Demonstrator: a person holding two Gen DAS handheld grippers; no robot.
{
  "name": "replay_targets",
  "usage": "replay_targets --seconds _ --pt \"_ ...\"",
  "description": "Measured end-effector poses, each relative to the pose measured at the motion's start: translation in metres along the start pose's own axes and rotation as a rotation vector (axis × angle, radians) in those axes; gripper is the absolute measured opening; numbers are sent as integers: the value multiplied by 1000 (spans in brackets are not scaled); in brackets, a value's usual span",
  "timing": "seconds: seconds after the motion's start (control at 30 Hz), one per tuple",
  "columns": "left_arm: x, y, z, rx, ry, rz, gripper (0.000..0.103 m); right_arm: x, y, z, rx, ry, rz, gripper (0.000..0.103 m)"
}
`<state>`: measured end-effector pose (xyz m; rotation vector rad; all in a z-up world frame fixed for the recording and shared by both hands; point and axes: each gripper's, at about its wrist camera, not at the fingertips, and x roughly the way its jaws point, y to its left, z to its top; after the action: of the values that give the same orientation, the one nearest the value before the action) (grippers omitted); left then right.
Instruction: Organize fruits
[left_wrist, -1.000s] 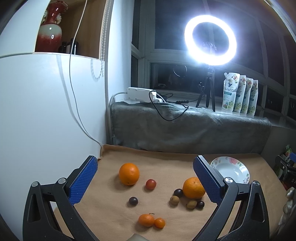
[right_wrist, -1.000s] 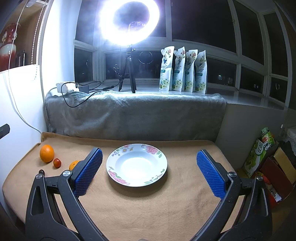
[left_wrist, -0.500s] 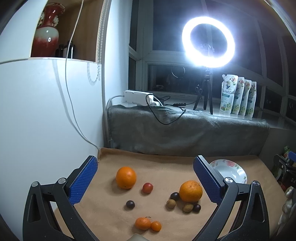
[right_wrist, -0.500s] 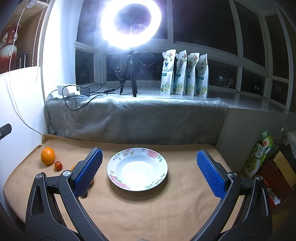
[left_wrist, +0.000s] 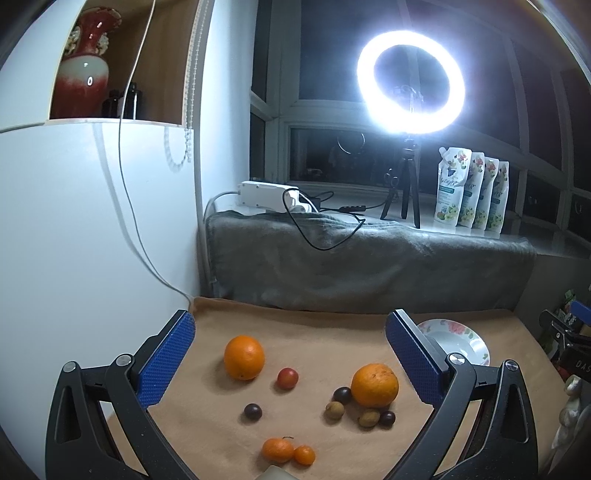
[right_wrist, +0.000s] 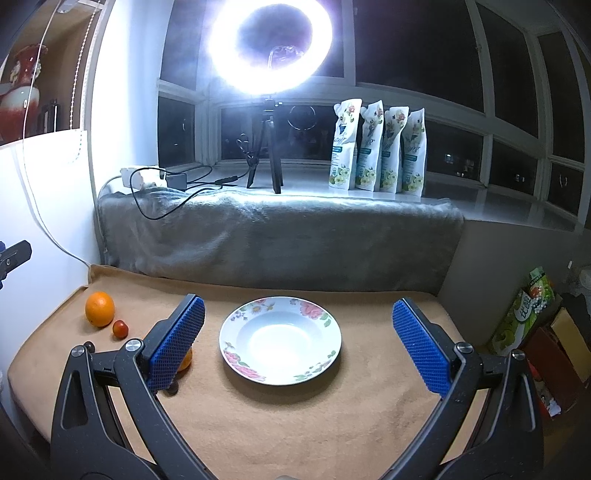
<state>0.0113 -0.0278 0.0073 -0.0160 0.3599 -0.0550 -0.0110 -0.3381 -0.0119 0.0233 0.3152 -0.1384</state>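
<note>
Left gripper (left_wrist: 290, 354) hovers over the fruit, fingers (left_wrist: 164, 360) spread wide, nothing between them. Right gripper (right_wrist: 297, 343) likewise: fingers (right_wrist: 177, 341) spread, nothing held, framing the plate (right_wrist: 236, 356).

Fruit lies loose on the tan cloth (left_wrist: 317, 332) covering the desk, none in the plate. As I see it from the left wrist view:
- far orange (left_wrist: 244, 357), towards the white cabinet (left_wrist: 74, 229) side, sits alone.
- small red fruit (left_wrist: 287, 378) just beside it, not touching.
- lone dark fruit (left_wrist: 253, 411) nearer the camera, apart from the rest.
- second orange (left_wrist: 374, 384) near the right finger, with a cluster around it: one dark fruit (left_wrist: 342, 395) touching or nearly so, two brownish fruits (left_wrist: 334, 410) and another dark one (left_wrist: 387, 418) just in front.
- two small tangerines (left_wrist: 278, 450) side by side at the near edge, touching.

Plate is white with a floral rim, empty, upright on the cloth, well to the right of the fruit. In the right wrist view the second orange is mostly hidden behind the left finger.

Background: lit ring light (left_wrist: 410, 81) on a tripod on the windowsill, four pouches (right_wrist: 378, 149) standing in a row beside it, grey blanket (right_wrist: 277, 236) draped below.
</note>
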Motion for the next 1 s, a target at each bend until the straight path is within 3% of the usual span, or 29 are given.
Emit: replay_targets --seconds 0.53,0.8,1.0 --pt "9 -2 -1 15 21 -17 102 15 9 -2 -10 33 90 103" --pt "22 0 -12 12 72 -39 96 39 10 -5 12 99 196 103" --pt "34 1 -26 5 134 -75 91 66 12 -2 32 178 317 97"
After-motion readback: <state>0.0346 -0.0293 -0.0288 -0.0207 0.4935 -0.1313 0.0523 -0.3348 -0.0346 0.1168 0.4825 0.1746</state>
